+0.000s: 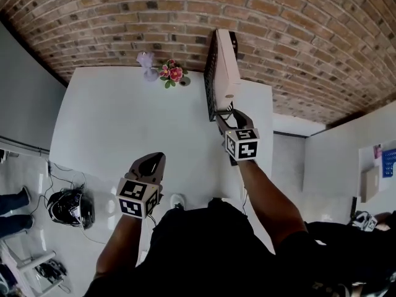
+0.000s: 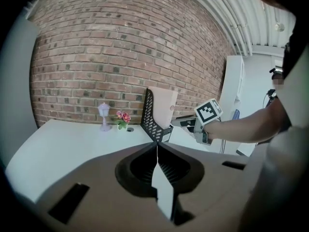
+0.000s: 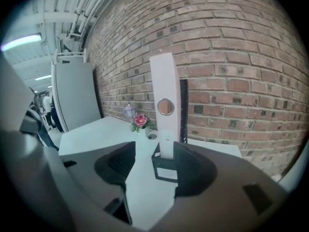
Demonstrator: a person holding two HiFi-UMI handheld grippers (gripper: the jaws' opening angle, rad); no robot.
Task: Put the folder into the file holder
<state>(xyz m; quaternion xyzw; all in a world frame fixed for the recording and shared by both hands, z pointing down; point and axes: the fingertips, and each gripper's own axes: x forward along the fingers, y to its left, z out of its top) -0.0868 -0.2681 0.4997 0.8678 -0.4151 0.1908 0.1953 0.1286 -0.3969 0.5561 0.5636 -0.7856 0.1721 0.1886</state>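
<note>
The folder [image 1: 226,73] already stands upright in the file holder [image 1: 211,82] at the far edge of the bench [image 1: 117,122], so the task looks done, with the right gripper [image 1: 226,114] spread apart just before it, gripping nothing, and the left gripper [image 1: 156,159] closed and empty.
</note>
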